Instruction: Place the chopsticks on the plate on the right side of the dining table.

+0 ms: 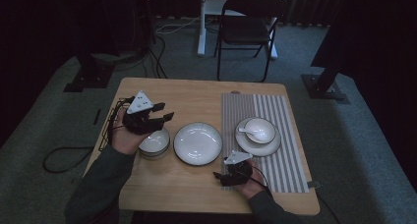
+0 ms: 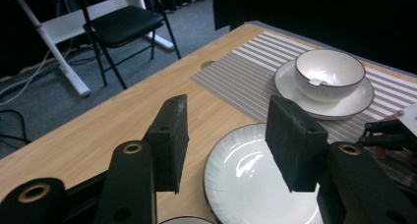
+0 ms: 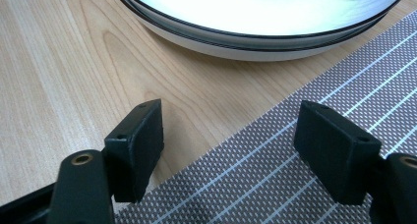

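the left gripper hovers just above a small white bowl with a dark rim, at the left of the wooden table. its jaws stand apart with nothing between them. the bowl sits just beside a wide white plate with a dark edge and fine ribs. the right gripper rests low at the near edge of a striped grey mat, jaws spread and empty. on the mat a second bowl holds a white spoon and stands on a saucer.
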